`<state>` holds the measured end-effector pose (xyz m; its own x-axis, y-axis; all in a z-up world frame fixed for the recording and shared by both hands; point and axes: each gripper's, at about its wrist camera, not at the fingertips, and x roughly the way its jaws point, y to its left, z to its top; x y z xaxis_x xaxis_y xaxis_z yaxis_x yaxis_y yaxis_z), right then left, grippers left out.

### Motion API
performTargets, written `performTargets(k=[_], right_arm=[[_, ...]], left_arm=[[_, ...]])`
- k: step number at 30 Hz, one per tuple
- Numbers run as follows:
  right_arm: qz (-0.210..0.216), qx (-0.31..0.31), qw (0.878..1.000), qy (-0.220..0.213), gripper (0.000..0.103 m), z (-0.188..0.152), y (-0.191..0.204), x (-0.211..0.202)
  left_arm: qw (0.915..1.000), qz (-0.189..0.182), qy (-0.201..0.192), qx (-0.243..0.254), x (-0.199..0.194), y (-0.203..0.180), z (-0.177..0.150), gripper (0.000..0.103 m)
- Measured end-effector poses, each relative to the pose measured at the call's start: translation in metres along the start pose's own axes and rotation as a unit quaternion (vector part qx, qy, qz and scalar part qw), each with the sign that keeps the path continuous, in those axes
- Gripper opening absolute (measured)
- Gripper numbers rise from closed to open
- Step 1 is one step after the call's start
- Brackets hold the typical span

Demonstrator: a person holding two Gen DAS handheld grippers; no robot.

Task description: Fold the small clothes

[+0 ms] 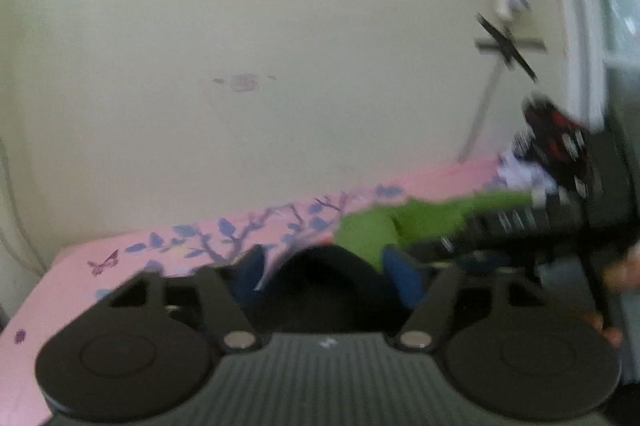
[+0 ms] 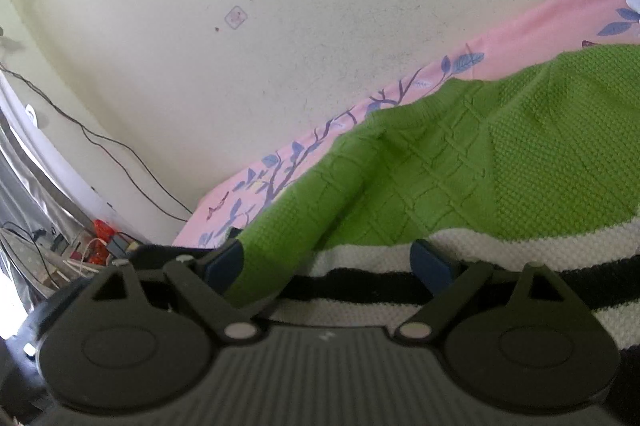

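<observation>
Green knit: sweater (image 2: pixel 460 162) with white and black stripes, spread on pink floral sheet (image 2: pixel 532 22).
Left gripper (image 1: pixel 328 266): jaws wide, blue pads apart, nothing pressed between them; picture blurred.
Right gripper (image 2: pixel 328 262): jaws apart, sweater's striped hem lying between them; a grip cannot be confirmed.
Containers: none discernible.

A pale cream plaster wall (image 2: pixel 280 6), lightly speckled and marked by a small faded pink sticker (image 2: pixel 235 17), is seen behind a bed covered by a pink sheet printed with blue leafy branches (image 1: pixel 224 238). A thin dark cable (image 2: pixel 120 154) is draped down the wall toward a cluttered corner of red and white items (image 2: pixel 96 246). A white door frame (image 1: pixel 576 26) is lit brightly by daylight.
</observation>
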<state>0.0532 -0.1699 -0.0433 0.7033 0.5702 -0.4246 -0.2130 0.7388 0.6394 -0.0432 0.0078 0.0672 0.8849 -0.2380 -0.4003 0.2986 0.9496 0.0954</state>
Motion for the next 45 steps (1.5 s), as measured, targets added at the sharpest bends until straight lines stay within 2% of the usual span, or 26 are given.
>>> performTargets(k=[1,2,3,4,5,6,7,9,10,12,13,14,15,16,17,18,20,23,26,28,30,31,34,37,39,45], right_arm=[[0.0,-0.001,1.0,0.001,0.086,0.0,0.001,0.001],[0.0,-0.002,1.0,0.002,0.086,0.0,0.002,0.001],[0.0,-0.002,1.0,0.003,0.086,0.0,0.002,-0.002],[0.001,-0.003,1.0,0.003,0.086,0.002,0.001,-0.003],[0.002,-0.003,1.0,0.004,0.086,0.004,-0.005,-0.011],[0.002,-0.003,1.0,0.004,0.086,0.004,-0.005,-0.011],[0.002,-0.004,1.0,0.004,0.086,0.004,-0.005,-0.014],[0.002,-0.004,1.0,0.004,0.086,0.004,-0.006,-0.016],[0.001,-0.005,1.0,0.004,0.086,0.004,-0.006,-0.016],[0.001,-0.006,1.0,0.005,0.086,0.004,-0.006,-0.016],[0.001,-0.006,1.0,0.005,0.086,0.004,-0.006,-0.016],[0.001,-0.006,1.0,0.005,0.086,0.004,-0.006,-0.016],[0.001,-0.006,1.0,0.005,0.086,0.004,-0.006,-0.016],[0.001,-0.006,1.0,0.004,0.086,0.004,-0.006,-0.016],[0.001,-0.006,1.0,0.004,0.086,0.004,-0.006,-0.016],[0.001,-0.007,1.0,0.004,0.086,0.004,-0.006,-0.016],[0.002,-0.006,1.0,0.004,0.086,0.004,-0.007,-0.015],[0.002,-0.006,1.0,0.004,0.086,0.004,-0.007,-0.015],[0.002,-0.006,1.0,0.004,0.086,0.004,-0.007,-0.015],[0.002,-0.008,1.0,0.005,0.086,0.004,-0.008,-0.015],[0.002,-0.008,1.0,0.006,0.086,0.004,-0.008,-0.015],[0.001,-0.009,1.0,0.006,0.086,0.004,-0.008,-0.015],[0.002,-0.009,1.0,0.006,0.086,0.004,-0.009,-0.016],[0.002,-0.009,1.0,0.006,0.086,0.005,-0.009,-0.016],[0.002,-0.008,1.0,0.006,0.086,0.005,-0.009,-0.016],[0.001,0.013,1.0,-0.012,0.086,0.007,-0.013,-0.025]], left_arm=[[0.9996,0.009,0.001,-0.025,0.0,0.015,0.007,0.087],[0.9981,0.018,0.009,-0.058,0.002,0.033,0.013,0.088],[0.9943,0.025,0.023,-0.101,0.009,0.053,0.02,0.088],[0.9851,0.028,0.05,-0.162,0.017,0.08,0.023,0.088],[0.9733,0.024,0.078,-0.215,0.026,0.103,0.022,0.088],[0.9544,0.013,0.112,-0.276,0.038,0.127,0.016,0.085],[0.9286,-0.005,0.143,-0.342,0.05,0.149,0.005,0.083],[0.8943,-0.032,0.174,-0.411,0.067,0.171,-0.014,0.083],[0.8839,-0.03,0.19,-0.426,0.077,0.175,-0.023,0.083],[0.8751,-0.019,0.21,-0.435,0.09,0.176,-0.035,0.083],[0.869,-0.03,0.217,-0.444,0.098,0.174,-0.04,0.083],[0.8719,-0.032,0.207,-0.443,0.102,0.173,-0.041,0.083],[0.8755,-0.029,0.207,-0.436,0.107,0.171,-0.04,0.068],[0.8785,-0.019,0.211,-0.428,0.114,0.169,-0.039,0.037],[0.8811,-0.005,0.216,-0.421,0.122,0.17,-0.037,0.019],[0.8827,0.009,0.221,-0.415,0.132,0.172,-0.038,0.01],[0.8785,0.021,0.207,-0.43,0.137,0.185,-0.039,0.01],[0.8889,0.102,0.177,-0.41,0.127,0.224,-0.01,0.009],[0.8915,0.193,0.076,-0.403,0.082,0.285,0.037,0.009],[0.8799,0.213,0.01,-0.425,0.045,0.318,0.058,0.009],[0.8731,0.171,-0.016,-0.456,0.025,0.333,0.063,0.01],[0.8738,0.157,-0.025,-0.46,0.017,0.332,0.063,0.01],[0.891,0.132,-0.043,-0.432,0.006,0.311,0.058,0.01],[0.8922,0.051,-0.04,-0.447,0.004,0.293,0.046,0.01],[0.8946,0.017,-0.038,-0.445,0.005,0.278,0.049,0.01],[0.9265,-0.076,-0.043,-0.366,0.001,0.21,0.104,0.01]])
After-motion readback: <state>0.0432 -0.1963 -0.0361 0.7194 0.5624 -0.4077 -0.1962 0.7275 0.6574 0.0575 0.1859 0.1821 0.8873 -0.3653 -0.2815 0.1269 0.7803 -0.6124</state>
